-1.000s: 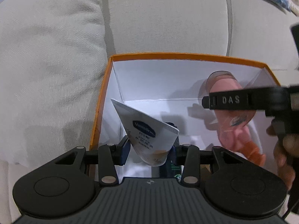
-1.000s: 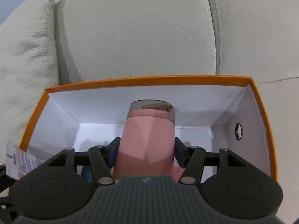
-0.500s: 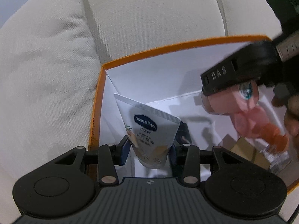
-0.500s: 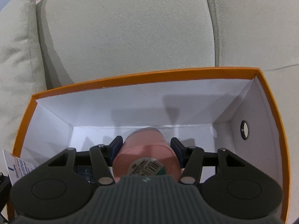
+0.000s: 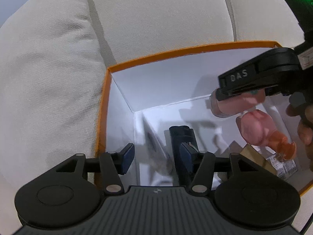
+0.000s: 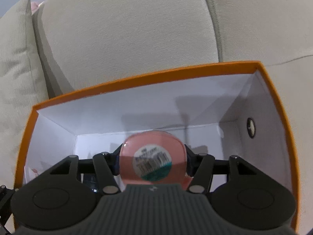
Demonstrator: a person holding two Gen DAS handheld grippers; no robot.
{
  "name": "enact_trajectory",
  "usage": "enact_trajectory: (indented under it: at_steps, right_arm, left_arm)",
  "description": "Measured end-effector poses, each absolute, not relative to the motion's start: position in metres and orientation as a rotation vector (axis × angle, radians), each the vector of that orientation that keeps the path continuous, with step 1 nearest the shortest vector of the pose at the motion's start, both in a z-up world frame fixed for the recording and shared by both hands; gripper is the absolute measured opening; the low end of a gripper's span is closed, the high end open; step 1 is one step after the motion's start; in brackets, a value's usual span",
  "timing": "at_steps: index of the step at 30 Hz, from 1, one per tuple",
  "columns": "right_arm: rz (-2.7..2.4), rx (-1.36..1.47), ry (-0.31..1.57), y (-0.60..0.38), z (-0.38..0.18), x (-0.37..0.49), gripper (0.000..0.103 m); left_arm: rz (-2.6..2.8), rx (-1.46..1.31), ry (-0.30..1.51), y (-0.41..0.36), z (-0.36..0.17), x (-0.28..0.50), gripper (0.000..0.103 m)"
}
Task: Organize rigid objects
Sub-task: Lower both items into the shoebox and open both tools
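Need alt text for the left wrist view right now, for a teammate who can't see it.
The left gripper, jaws just opened, hangs over the orange box as a blurred tube drops between its pads. At right, the right gripper holds a pink bottle over the box, which sits on a cream sofa.

We're in a home living room, by the look of it: a pale beige fabric sofa (image 6: 125, 39) fills the background, its back cushions split by seams. A loose throw pillow (image 5: 45, 82) leans at the left, and an orange-rimmed cardboard box (image 6: 148, 76) sits right on the seat.
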State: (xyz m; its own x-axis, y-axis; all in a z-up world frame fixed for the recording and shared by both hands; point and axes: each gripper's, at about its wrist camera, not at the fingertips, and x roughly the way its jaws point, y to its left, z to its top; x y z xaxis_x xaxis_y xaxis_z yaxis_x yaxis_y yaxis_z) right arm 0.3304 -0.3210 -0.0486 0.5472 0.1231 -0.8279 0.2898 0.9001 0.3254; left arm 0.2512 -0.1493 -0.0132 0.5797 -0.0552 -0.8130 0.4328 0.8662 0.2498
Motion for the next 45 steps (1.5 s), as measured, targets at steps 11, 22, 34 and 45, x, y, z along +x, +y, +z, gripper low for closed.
enact_trajectory:
  at_steps: [11,22,34,45]
  right_arm:
    - [-0.119,0.412,1.000,-0.325,-0.040,0.321,0.062]
    - [-0.153,0.352,0.977,-0.322,-0.034,0.308,0.062]
    - [-0.182,0.404,0.936,-0.327,-0.033,0.306,0.063]
    - [-0.143,0.341,0.962,-0.316,-0.018,0.292,0.067]
  left_arm:
    - [-0.304,0.429,0.893,-0.148,0.010,0.240,0.070]
    - [-0.300,0.440,0.886,-0.148,0.013,0.237,0.071]
    - [-0.298,0.438,0.893,-0.146,0.013,0.238,0.073]
    - [-0.290,0.438,0.877,-0.140,0.028,0.230,0.076]
